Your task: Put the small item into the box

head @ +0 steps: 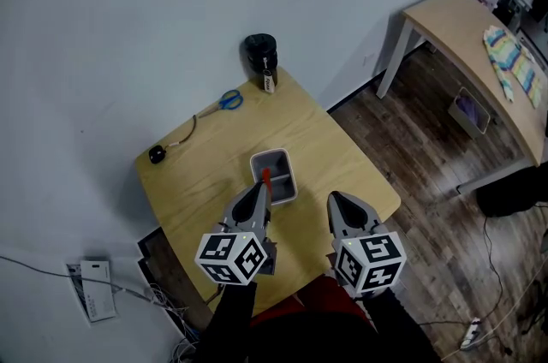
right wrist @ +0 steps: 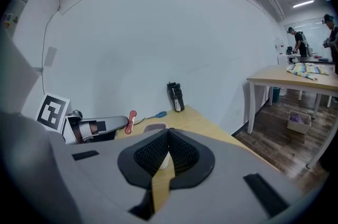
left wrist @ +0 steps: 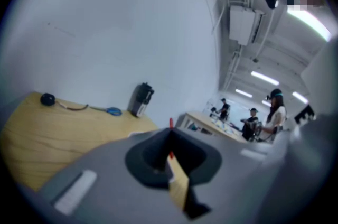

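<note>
A small red item (head: 266,177) is pinched at the tips of my left gripper (head: 261,188), which is shut on it. It hangs over the near end of the grey box (head: 279,164) in the middle of the small wooden table (head: 325,149). In the left gripper view the red item (left wrist: 170,122) pokes up past the closed tips. My right gripper (head: 335,199) hovers to the right of the box, shut and holding nothing. The right gripper view shows the left gripper (right wrist: 100,125) with the red item (right wrist: 130,120) beside the box (right wrist: 155,127).
A black bottle (head: 261,60) stands at the table's far edge, with blue scissors (head: 229,100) and a black round object on a cable (head: 157,153) to its left. A second wooden table (head: 467,23) stands at the right. Several people stand far off (left wrist: 272,112).
</note>
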Demonstrator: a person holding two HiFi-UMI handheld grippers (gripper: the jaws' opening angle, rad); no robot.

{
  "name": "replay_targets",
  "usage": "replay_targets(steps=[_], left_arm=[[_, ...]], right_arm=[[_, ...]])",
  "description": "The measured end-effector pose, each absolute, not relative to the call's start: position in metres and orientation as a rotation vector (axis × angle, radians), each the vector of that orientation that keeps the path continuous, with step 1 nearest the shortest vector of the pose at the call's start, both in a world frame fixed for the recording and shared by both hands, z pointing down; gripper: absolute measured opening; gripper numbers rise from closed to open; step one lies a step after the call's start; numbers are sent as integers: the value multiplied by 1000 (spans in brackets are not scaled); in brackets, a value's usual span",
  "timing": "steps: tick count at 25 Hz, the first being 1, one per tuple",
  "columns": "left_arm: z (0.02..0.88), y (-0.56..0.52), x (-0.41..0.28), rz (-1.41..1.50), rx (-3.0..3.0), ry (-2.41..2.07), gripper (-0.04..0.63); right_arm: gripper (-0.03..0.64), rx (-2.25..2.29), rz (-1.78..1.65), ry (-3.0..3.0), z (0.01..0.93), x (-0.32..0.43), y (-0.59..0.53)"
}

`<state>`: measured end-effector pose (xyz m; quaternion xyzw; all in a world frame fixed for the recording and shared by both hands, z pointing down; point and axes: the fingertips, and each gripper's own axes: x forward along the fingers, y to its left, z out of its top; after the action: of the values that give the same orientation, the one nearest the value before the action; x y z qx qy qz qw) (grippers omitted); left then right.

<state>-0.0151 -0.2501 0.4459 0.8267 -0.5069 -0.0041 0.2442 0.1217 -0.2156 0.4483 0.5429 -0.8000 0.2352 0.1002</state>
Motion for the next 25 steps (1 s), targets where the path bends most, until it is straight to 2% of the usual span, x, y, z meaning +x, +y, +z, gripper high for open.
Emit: replay_targets(steps=[25], left_arm=[[513, -272, -4, 152, 2106, -1404, 3]], right_arm=[[8, 1509, 783, -2337, 481, 126, -240]])
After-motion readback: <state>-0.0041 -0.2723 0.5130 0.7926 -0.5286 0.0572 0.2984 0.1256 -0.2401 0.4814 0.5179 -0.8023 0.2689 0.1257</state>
